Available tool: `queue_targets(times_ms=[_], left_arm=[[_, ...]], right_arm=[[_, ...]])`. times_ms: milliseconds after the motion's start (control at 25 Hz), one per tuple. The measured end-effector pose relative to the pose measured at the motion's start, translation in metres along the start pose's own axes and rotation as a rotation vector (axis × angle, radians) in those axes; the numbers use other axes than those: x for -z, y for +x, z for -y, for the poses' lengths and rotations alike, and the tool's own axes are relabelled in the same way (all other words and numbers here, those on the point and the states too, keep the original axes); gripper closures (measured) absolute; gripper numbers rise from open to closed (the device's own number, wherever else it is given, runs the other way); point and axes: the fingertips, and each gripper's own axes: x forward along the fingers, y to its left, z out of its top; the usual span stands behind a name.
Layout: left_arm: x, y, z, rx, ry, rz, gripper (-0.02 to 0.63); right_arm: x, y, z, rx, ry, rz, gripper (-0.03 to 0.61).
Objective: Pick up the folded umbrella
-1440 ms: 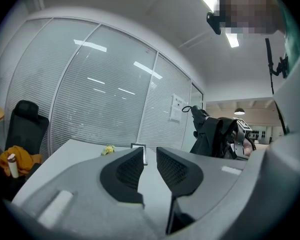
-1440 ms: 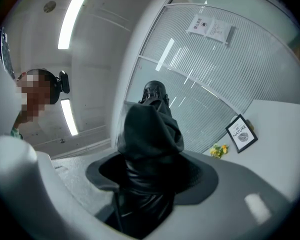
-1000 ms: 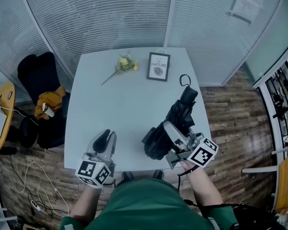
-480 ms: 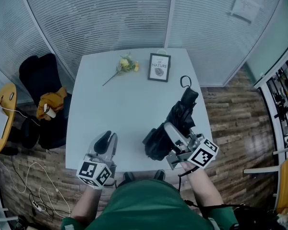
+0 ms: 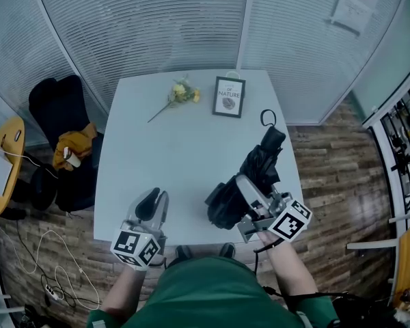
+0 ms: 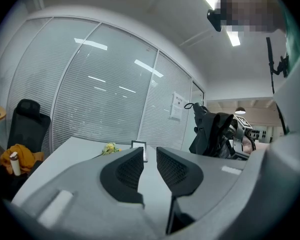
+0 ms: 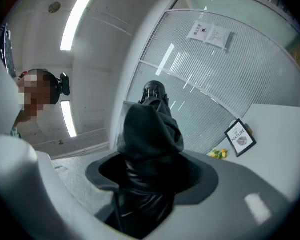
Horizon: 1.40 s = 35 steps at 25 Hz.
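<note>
The folded umbrella (image 5: 260, 161), black, lies toward 4 o'clock on the bench (image 5: 171, 149), its handle (image 5: 272, 138) pointing toward 1 o'clock. My right tool (image 5: 236, 194) pinches its bunched fabric end. I cannot tell whether it rests on the bench. My left tool (image 5: 154, 202) hovers at 7 o'clock, jaws nearly pressed together with nothing between them. The canopy looks soft and slick, so it may slip or sag. I judge the stiff shaft inside, nearer the middle, the surer hold. It should be light.
</note>
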Motion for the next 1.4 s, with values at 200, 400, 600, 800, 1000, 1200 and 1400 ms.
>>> queue_targets(times_ms=[200,400,600,800,1000,1200,1400], left_arm=[[0.001,-0.001,-0.001,-0.002,0.003,-0.003,0.525],[0.002,-0.001,-0.002,-0.002,-0.001,-0.003,0.525],[0.004,0.0,-0.001,-0.001,0.0,-0.011,0.525],[0.004,0.003,0.003,-0.003,0.002,-0.018,0.525],[0.004,0.008,0.005,-0.007,0.003,-0.02,0.525],[0.005,0.007,0.007,-0.021,0.0,-0.017,0.525],[0.01,0.009,0.012,-0.042,-0.009,-0.011,0.525]], right_arm=[[0.003,0.0,-0.001,-0.01,-0.001,-0.009,0.295],[0.006,0.002,-0.001,-0.007,0.004,-0.017,0.295],[0.01,0.0,0.003,0.003,0.004,-0.03,0.295],[0.007,-0.003,0.005,0.002,0.012,-0.031,0.295],[0.002,-0.002,0.009,-0.005,0.012,-0.033,0.295],[0.002,-0.003,0.011,-0.011,0.017,-0.048,0.295],[-0.002,-0.009,0.017,-0.013,0.021,-0.059,0.295]])
